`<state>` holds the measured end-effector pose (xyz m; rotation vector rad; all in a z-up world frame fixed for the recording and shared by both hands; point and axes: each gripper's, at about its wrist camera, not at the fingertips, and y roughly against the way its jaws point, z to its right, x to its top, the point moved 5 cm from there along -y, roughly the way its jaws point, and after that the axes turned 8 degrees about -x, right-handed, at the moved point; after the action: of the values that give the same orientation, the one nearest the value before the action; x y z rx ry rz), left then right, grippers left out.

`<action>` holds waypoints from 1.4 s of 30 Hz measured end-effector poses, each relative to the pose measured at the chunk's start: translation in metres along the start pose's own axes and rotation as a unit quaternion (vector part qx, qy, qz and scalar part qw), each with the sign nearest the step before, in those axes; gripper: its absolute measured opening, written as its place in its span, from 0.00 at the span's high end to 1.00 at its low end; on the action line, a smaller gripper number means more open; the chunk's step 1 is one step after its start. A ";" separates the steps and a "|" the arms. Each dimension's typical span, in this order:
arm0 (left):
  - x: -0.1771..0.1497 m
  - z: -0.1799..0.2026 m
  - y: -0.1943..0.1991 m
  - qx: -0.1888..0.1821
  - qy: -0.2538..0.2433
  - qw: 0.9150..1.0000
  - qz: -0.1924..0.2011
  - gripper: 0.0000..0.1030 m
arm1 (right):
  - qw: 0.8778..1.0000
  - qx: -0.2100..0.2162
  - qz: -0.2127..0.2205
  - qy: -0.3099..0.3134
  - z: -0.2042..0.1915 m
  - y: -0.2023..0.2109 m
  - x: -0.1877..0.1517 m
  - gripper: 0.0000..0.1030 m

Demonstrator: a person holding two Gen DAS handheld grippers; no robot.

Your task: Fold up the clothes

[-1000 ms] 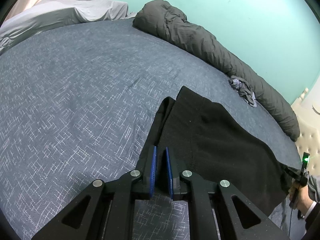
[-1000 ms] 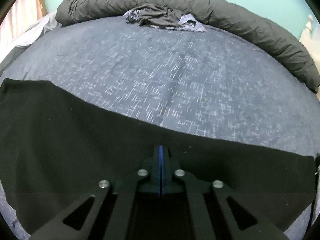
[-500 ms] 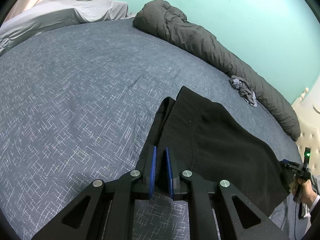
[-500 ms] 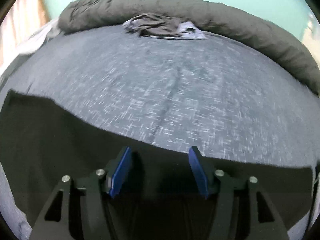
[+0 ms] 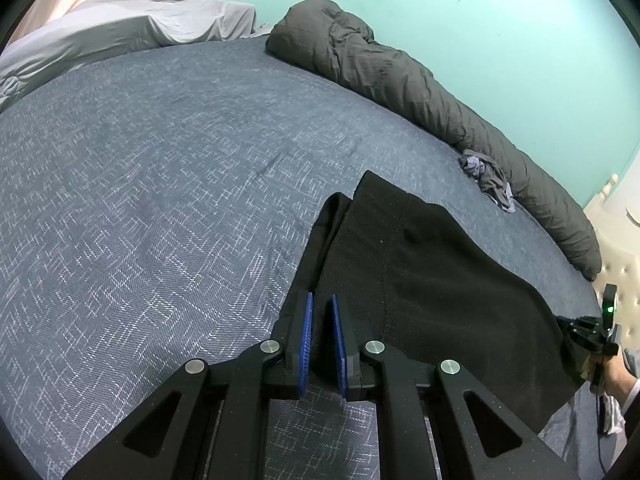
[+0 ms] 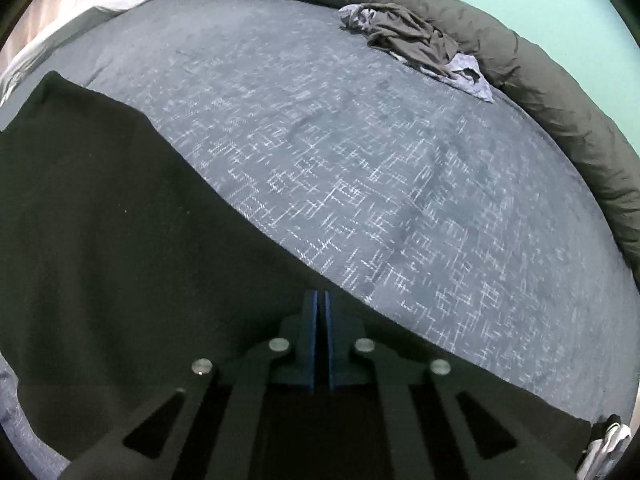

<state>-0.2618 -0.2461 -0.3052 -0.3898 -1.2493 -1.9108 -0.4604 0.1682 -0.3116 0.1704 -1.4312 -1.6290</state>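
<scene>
- Left gripper (image 5: 321,344): fingers nearly together, blue pads pinching the black garment (image 5: 432,280) at its left edge; a narrow slot remains, filled by cloth.
- Right gripper (image 6: 320,344): fingers pressed to a thin slit over the garment's far hem; it seems to have the hem, though black on black makes the pinch hard to confirm. In the left wrist view it sits at the garment's opposite end, a hand (image 5: 612,368) behind it.
- Garment lies flat on the bed (image 5: 160,200), near its front edge, stretched between the two grips. A doubled layer shows along the left side, so I judge one fold made; further folds left.
- A crumpled grey garment (image 6: 416,48) waits by the rolled dark duvet (image 5: 420,84): not yet folded.
- Room: wide bare bedcover beyond the hem, clear to fold away. Bounds: duvet along the wall, pale bedding (image 5: 120,28) far left, bed edge close below.
</scene>
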 end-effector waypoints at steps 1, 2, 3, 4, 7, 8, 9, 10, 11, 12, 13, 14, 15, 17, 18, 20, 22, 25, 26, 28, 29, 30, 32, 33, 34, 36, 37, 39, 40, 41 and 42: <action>0.000 0.000 0.000 0.000 0.000 1.000 0.000 0.89 | 1.000 -0.006 0.005 -0.002 0.002 0.003 0.001 0.98; 0.000 0.000 0.000 0.000 0.000 1.000 0.000 0.89 | 1.000 -0.012 0.012 -0.006 0.005 0.007 0.002 0.98; 0.000 0.000 0.000 0.000 0.000 1.000 0.000 0.89 | 1.000 -0.019 0.020 -0.011 0.010 0.011 0.004 0.98; 0.000 0.000 0.000 0.000 0.000 1.000 0.000 0.89 | 0.999 -0.023 0.026 -0.018 0.014 0.014 0.006 0.98; -0.001 0.000 0.000 0.000 0.000 1.000 0.000 0.89 | 0.999 -0.037 0.028 -0.028 0.022 0.018 0.010 0.98; -0.001 0.001 0.000 0.000 0.000 1.000 0.000 0.89 | 0.998 -0.044 0.022 -0.026 0.022 0.016 0.010 0.98; -0.001 0.000 0.000 0.000 0.000 1.000 0.000 0.89 | 0.998 -0.049 0.014 -0.025 0.021 0.012 0.010 0.98; -0.001 0.000 0.000 0.000 0.000 1.000 -0.001 0.89 | 0.998 -0.053 0.006 -0.025 0.019 0.009 0.010 0.98; -0.001 0.000 0.000 0.000 0.000 1.000 -0.001 0.89 | 0.998 -0.057 -0.003 -0.024 0.018 0.005 0.008 0.97; -0.001 0.000 -0.001 -0.001 0.001 1.000 -0.001 0.89 | 0.998 -0.061 -0.011 -0.026 0.017 0.001 0.006 0.97; -0.001 -0.001 -0.001 -0.001 0.002 1.000 -0.001 0.89 | 0.997 -0.066 -0.020 -0.031 0.016 -0.003 0.004 0.95; -0.001 -0.001 -0.001 -0.002 0.002 1.000 -0.002 0.89 | 0.996 -0.071 -0.018 -0.047 0.018 -0.001 0.001 0.91; -0.001 -0.001 -0.001 -0.002 0.003 1.000 -0.002 0.89 | 0.995 -0.076 -0.009 -0.069 0.022 0.005 -0.001 0.71; -0.001 -0.002 -0.001 -0.003 0.004 1.000 -0.003 0.88 | 0.990 -0.086 0.008 -0.113 0.029 0.017 -0.006 0.53; -0.001 -0.003 -0.001 -0.003 0.006 1.000 -0.002 0.88 | 0.987 -0.090 0.017 -0.135 0.033 0.023 -0.009 0.53; -0.001 -0.003 -0.001 -0.004 0.009 1.000 -0.002 0.88 | 0.980 -0.062 0.052 -0.184 0.031 0.049 -0.019 0.53; -0.001 -0.003 0.000 -0.005 0.011 1.000 -0.002 0.88 | 0.974 -0.001 0.081 -0.214 0.015 0.076 -0.033 0.53; -0.002 -0.003 0.000 -0.005 0.011 1.000 -0.001 0.88 | 0.961 0.082 0.104 -0.241 -0.023 0.108 -0.056 0.53; -0.002 -0.003 0.000 -0.005 0.012 1.000 -0.001 0.88 | 0.956 0.108 0.108 -0.249 -0.038 0.117 -0.066 0.53; -0.002 -0.002 0.001 -0.005 0.012 1.000 -0.001 0.87 | 0.953 0.133 0.106 -0.251 -0.063 0.126 -0.077 0.53; -0.002 -0.002 0.001 -0.005 0.012 1.000 -0.001 0.87 | 0.955 0.134 0.099 -0.247 -0.073 0.125 -0.082 0.53; -0.002 -0.002 0.001 -0.006 0.013 1.000 0.000 0.87 | 0.957 0.129 0.090 -0.242 -0.081 0.123 -0.086 0.54; -0.002 -0.002 0.002 -0.007 0.014 1.000 0.000 0.87 | 0.962 0.114 0.067 -0.237 -0.092 0.111 -0.096 0.54; -0.002 -0.002 0.002 -0.007 0.014 1.000 0.000 0.87 | 0.963 0.109 0.062 -0.239 -0.091 0.107 -0.100 0.57; -0.002 -0.002 0.002 -0.008 0.014 1.000 -0.001 0.87 | 0.963 0.104 0.060 -0.241 -0.089 0.105 -0.103 0.67; -0.002 -0.003 0.001 -0.007 0.014 1.000 -0.002 0.87 | 0.963 0.094 0.056 -0.245 -0.085 0.100 -0.110 0.70; -0.002 -0.003 0.001 -0.008 0.015 1.000 -0.002 0.87 | 0.963 0.085 0.055 -0.251 -0.080 0.102 -0.112 0.71; -0.002 -0.003 0.002 -0.008 0.014 1.000 -0.002 0.87 | 0.956 0.070 0.073 -0.276 -0.057 0.111 -0.116 0.70; -0.003 -0.003 0.002 -0.007 0.013 1.000 -0.002 0.87 | 0.952 0.063 0.083 -0.289 -0.044 0.116 -0.118 0.68; -0.003 -0.002 0.002 -0.007 0.012 1.000 -0.003 0.87 | 0.946 0.051 0.087 -0.310 -0.025 0.119 -0.125 0.67; -0.003 -0.002 0.003 -0.006 0.011 1.000 -0.003 0.87 | 0.938 0.035 0.086 -0.334 -0.002 0.120 -0.135 0.65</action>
<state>-0.2574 -0.2468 -0.3067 -0.3707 -1.2254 -1.9239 -0.3192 0.2744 -0.2724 -0.5071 -1.9435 -1.5559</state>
